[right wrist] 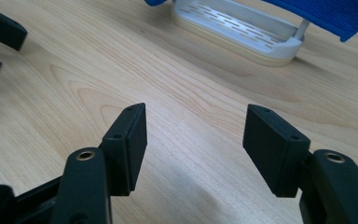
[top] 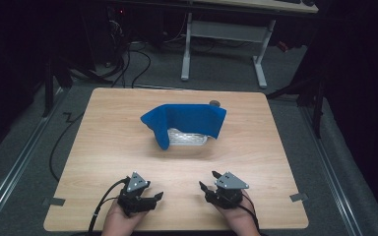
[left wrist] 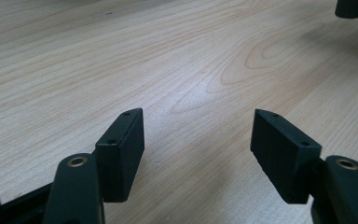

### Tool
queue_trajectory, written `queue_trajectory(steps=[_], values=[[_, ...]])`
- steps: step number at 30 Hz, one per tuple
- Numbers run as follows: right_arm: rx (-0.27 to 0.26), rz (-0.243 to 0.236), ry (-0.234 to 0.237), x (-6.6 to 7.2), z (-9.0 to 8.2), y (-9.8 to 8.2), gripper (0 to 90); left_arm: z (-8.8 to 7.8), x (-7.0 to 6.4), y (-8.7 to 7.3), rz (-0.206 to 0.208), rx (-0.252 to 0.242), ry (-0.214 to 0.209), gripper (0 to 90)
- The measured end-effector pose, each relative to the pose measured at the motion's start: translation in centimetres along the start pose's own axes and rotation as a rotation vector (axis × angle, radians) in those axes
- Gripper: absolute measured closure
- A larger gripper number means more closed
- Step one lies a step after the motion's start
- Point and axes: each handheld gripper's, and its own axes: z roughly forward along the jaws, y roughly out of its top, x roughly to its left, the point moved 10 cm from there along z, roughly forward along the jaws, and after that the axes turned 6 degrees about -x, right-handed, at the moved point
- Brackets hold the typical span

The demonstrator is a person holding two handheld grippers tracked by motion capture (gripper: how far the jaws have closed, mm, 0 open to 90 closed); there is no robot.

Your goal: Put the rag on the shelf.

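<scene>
- While both hands rest at the near edge, the wooden table [top: 108, 147] carries its load at the middle: a white slotted rack [top: 187, 137] with a blue towel [top: 187, 120] draped over it, hanging down the left and right ends.
- Towel and rack lie straight ahead of both tools, well apart from them, the long axis running left to right across the table.
- A small dark object [top: 215, 103] sits just behind the towel; what it is I cannot tell.
- The right gripper [top: 209, 181] looks slightly nearer, its jaws wide with nothing between them.
- The left gripper [top: 156, 196] is likewise wide and empty, angled toward its partner.
</scene>
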Motion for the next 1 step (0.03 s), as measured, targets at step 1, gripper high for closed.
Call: queue_trajectory(steps=[1], values=[[0.01,0.014,0.0,-0.31,0.05,-0.38,39.1,-0.02,0.17,-0.02,-0.008,-0.001,0.001,34.7]])
